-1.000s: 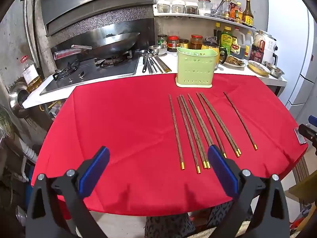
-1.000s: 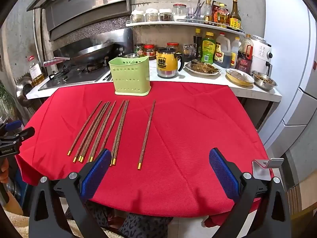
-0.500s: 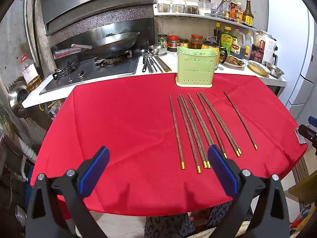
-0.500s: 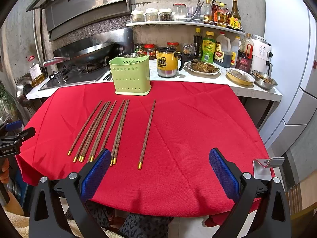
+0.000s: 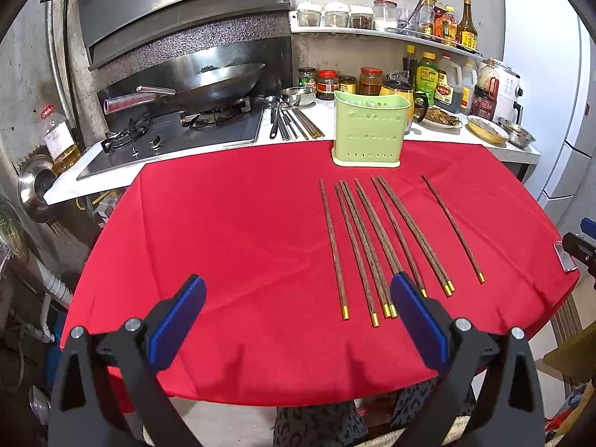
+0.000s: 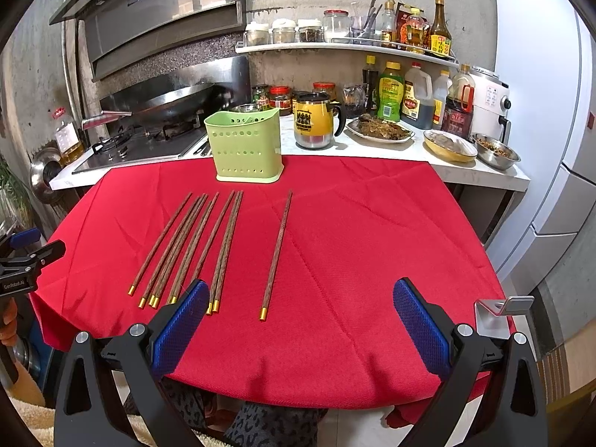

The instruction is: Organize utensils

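Several brown chopsticks with gold ends [image 5: 367, 240] lie side by side on the red tablecloth [image 5: 231, 231]; one chopstick [image 5: 451, 226] lies apart to their right. They also show in the right wrist view [image 6: 193, 246], with the single one [image 6: 277, 253] beside them. A light green perforated utensil holder [image 5: 367, 130] stands upright behind them, also in the right wrist view [image 6: 244, 145]. My left gripper [image 5: 298, 322] is open and empty above the table's near edge, left of the chopstick ends. My right gripper [image 6: 300, 329] is open and empty, right of the chopsticks.
Behind the table runs a counter with a gas stove and wok [image 5: 208, 82], loose utensils [image 5: 294, 123], a yellow mug [image 6: 314, 121], jars, bottles, food dishes [image 6: 380, 128] and a white cooker [image 6: 488, 100]. A fridge [image 6: 551, 149] stands at right.
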{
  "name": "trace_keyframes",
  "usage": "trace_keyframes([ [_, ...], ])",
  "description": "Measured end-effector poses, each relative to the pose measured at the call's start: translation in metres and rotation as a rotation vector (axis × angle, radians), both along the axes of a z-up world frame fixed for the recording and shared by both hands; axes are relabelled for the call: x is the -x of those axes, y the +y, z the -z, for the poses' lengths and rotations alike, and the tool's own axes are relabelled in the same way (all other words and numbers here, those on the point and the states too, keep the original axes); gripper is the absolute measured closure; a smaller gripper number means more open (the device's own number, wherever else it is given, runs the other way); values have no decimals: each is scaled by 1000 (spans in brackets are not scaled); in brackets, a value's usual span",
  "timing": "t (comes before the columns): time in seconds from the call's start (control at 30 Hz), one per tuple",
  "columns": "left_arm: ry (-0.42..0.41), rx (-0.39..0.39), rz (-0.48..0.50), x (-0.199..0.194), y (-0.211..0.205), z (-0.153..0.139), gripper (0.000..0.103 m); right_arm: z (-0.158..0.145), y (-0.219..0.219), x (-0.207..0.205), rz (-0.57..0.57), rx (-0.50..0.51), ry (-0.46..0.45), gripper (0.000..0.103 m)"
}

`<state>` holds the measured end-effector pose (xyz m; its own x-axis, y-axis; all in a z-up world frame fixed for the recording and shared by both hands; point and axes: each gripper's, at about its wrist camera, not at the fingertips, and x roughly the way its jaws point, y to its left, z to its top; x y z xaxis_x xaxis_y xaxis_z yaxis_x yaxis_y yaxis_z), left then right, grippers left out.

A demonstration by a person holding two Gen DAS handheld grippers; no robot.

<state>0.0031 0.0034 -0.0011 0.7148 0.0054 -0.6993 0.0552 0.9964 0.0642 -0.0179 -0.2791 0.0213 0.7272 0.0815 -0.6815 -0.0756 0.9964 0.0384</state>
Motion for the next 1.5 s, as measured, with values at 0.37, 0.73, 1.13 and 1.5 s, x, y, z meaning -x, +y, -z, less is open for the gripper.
trace_keyframes([
  [0.37, -2, -3, 2, 1, 2, -2, 6, 0, 0, 1, -1, -2, -1, 6],
  [0.73, -3, -2, 1, 1, 6, -3, 6, 0, 0, 1, -3, -3, -1, 6],
  [1.13, -3, -3, 1, -2, 7, -3, 6, -1, -1, 0, -4, -3, -5, 6],
  [1.5, 4, 1, -6, -5, 10, -1, 6, 0, -1, -1, -4, -9, -7, 6],
])
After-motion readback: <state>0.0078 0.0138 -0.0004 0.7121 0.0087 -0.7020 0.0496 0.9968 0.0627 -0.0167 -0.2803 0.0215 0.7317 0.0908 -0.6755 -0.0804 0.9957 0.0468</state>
